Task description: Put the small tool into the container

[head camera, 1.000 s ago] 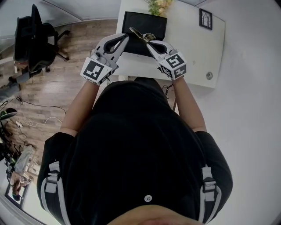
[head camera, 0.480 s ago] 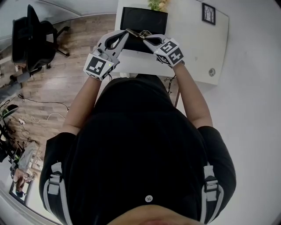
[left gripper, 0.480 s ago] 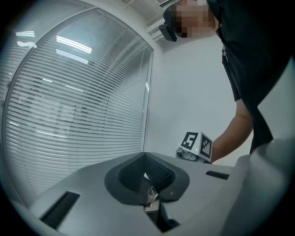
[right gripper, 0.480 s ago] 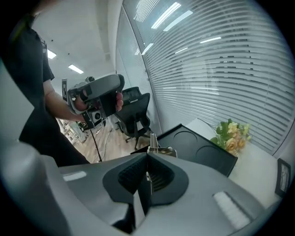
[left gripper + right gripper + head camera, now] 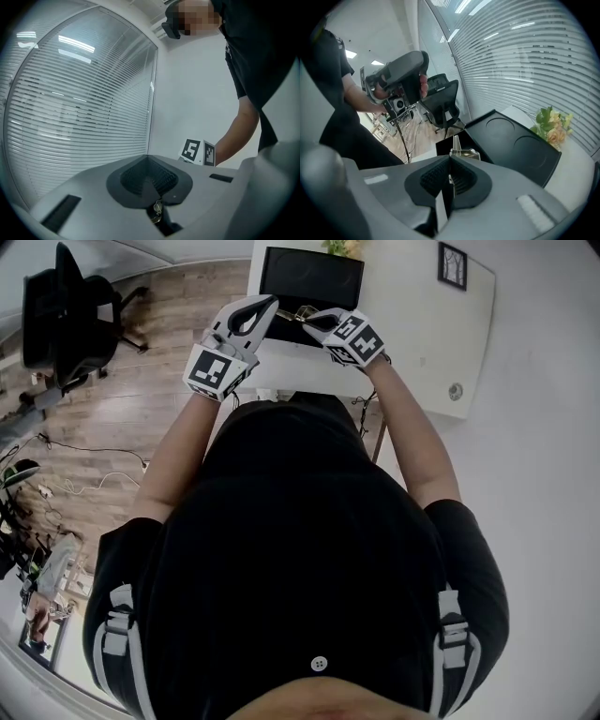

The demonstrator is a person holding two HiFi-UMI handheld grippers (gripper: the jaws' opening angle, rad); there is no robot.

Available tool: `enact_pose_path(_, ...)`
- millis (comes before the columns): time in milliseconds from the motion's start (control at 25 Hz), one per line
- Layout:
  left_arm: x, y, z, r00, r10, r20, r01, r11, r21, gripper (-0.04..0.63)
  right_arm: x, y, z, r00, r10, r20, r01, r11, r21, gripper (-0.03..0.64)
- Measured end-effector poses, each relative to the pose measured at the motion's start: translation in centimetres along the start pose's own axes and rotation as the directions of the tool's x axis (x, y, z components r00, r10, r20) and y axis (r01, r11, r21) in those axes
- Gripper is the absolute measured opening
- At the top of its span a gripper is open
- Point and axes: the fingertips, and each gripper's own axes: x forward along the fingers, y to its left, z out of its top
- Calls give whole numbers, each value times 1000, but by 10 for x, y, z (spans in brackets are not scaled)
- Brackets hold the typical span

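Observation:
The small metal tool [image 5: 298,314] hangs between the two gripper tips, above the near edge of the black container [image 5: 311,277]. My right gripper [image 5: 451,161] is shut on it; the flat blade runs through the jaws and a short metal end [image 5: 460,149] sticks out past them. In the head view the right gripper [image 5: 314,320] is just right of the tool. My left gripper [image 5: 273,304] is at the tool's left end. It points up at the blinds, jaws closed, with a shiny bit of metal [image 5: 157,209] in the gap. The container [image 5: 513,145] lies ahead of the right jaws.
The container stands at the far side of a white table [image 5: 412,324], beside a flower bunch [image 5: 553,125]. A small framed picture [image 5: 453,264] and a round fitting [image 5: 456,391] are on the table's right. An office chair [image 5: 70,306] stands on the wooden floor to the left.
Both grippers have moved up the picture, toward the container, carrying the tool with them. The right gripper has closed in on the left.

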Motion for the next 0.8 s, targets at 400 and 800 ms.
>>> enact_pose_path(400,-1,3,-15,999,2,-40,-3,1000,-14,5,26,-3,-24,994,22,-106,-22,1000,4,15)
enact_pose_path(800,4,2,-22,998,-6,-70,5,1000,-22,5,43,-12,-35,986,11,-167,-11,1000,0,18)
